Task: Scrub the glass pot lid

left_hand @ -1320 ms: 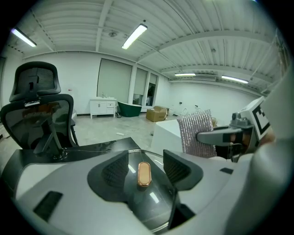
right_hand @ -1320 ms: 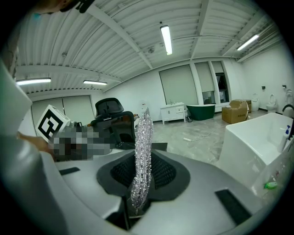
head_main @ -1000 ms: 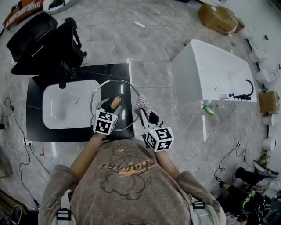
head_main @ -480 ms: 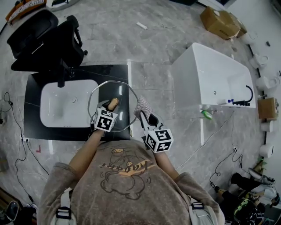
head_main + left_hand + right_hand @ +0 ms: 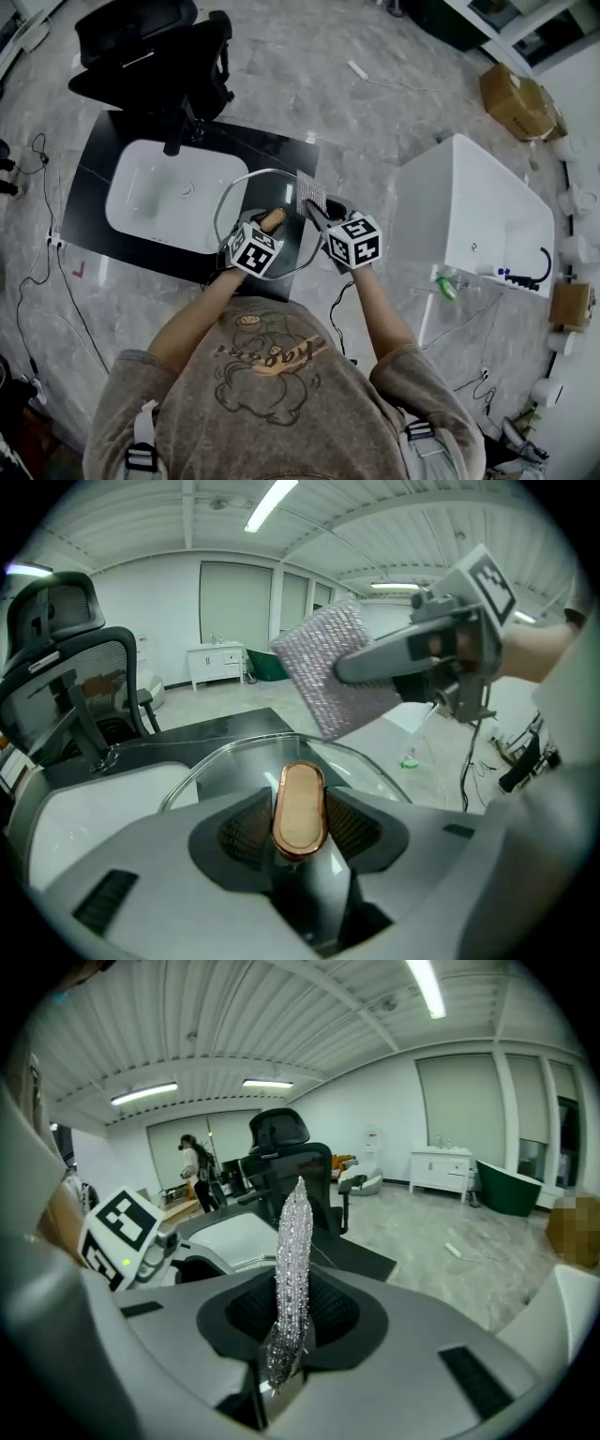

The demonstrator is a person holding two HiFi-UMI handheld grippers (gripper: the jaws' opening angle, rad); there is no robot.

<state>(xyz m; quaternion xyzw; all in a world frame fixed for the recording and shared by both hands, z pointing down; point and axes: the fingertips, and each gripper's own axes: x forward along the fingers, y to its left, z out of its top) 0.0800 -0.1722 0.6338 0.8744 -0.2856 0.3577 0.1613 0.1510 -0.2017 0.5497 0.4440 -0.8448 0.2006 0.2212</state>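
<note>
Ceiling tube lights (image 5: 427,988) give bright, even illumination. Fisheye distortion bends all edges; both gripper views vignette black at corners.

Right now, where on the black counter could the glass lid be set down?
The white basin looks bare, as does the counter strip on its left. The counter's right end is crowded: the lid and the scrub pad hang there.

The print on the shirt (image 5: 272,356) is too blurred to read.

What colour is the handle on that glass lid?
Light tan with a coppery rim; the handle shows best in the left gripper view.
</note>
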